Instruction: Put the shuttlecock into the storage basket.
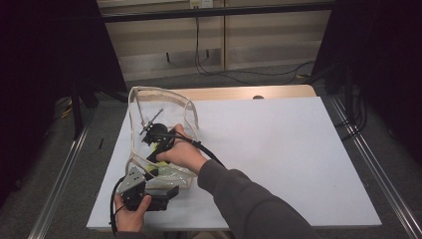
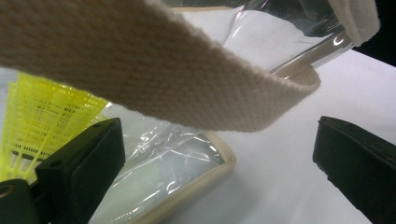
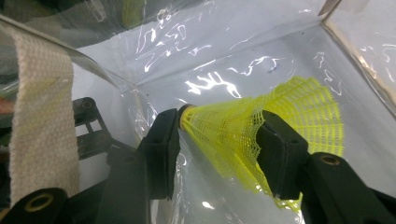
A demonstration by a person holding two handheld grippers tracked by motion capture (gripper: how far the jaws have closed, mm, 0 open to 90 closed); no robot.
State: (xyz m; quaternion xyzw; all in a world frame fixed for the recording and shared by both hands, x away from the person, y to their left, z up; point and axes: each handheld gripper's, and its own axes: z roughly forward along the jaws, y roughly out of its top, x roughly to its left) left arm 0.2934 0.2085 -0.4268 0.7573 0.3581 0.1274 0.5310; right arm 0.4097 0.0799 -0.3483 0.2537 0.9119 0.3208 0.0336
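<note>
White table [image 1: 278, 149], right gripper [image 3: 219, 135] pinching shuttlecock [image 3: 261, 121], seemingly bagged.

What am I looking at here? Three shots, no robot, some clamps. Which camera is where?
No robot arm: a person holds a two-jaw tool in each hand. The high view looks down on the white table. The other two cameras ride on the tools and look along their black jaws.

On the table stands a clear plastic bag with cream fabric trim. The right tool reaches inside it, jaws closed on a yellow plastic mesh shuttlecock. The left tool sits at the bag's near corner with its jaws apart; its view shows the bag's cream woven strap passing in front of them, and whether it touches them is unclear.
</note>
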